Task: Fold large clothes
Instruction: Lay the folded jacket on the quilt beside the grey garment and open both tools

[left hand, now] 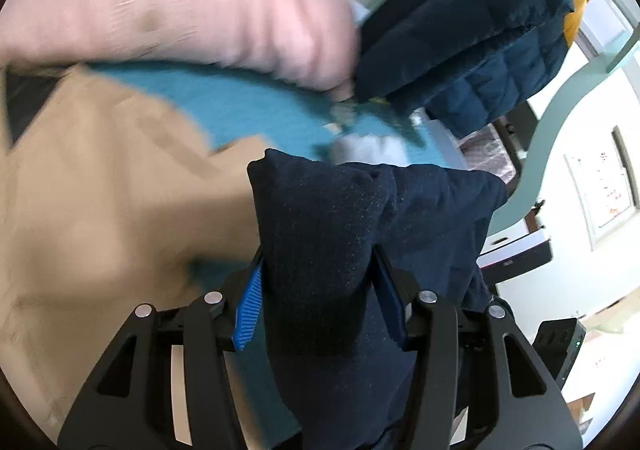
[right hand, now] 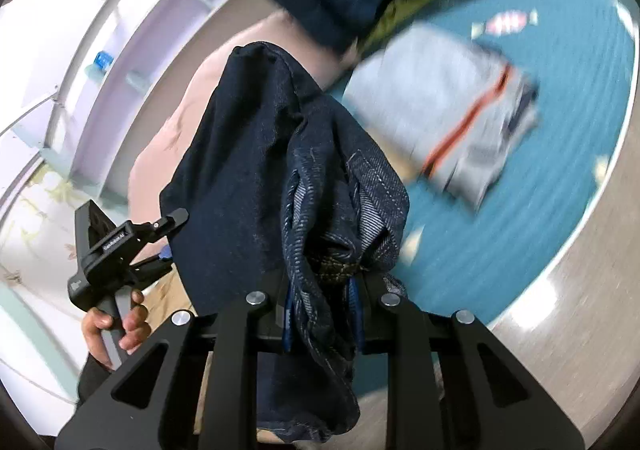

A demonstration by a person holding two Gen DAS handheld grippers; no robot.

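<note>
Ahead: I see the pink padded garment (left hand: 168,5) and navy-and-mustard quilted jacket (left hand: 472,33) blocking.
Right: folded grey cloth (right hand: 444,105) occupies teal mat (right hand: 560,137).
Free: bare mat around it.

Left gripper (left hand: 320,290): matte black linkage frame, triangular cut-outs in the outer arms, round silver pivot pins at four joints; ribbed bright-blue pad on one finger (left hand: 249,304), darker blue strip on the other. Right gripper (right hand: 325,314): same black frame, same triangular cut-outs, four silver pins, blue pads on the inner finger faces. From the right wrist view, left gripper seen side-on (right hand: 120,250): black boxy body with small white lettering, too small to read, one small screw head on top, pistol-style handle. Hand (right hand: 116,330) around that handle; dark sleeve at the wrist.
</note>
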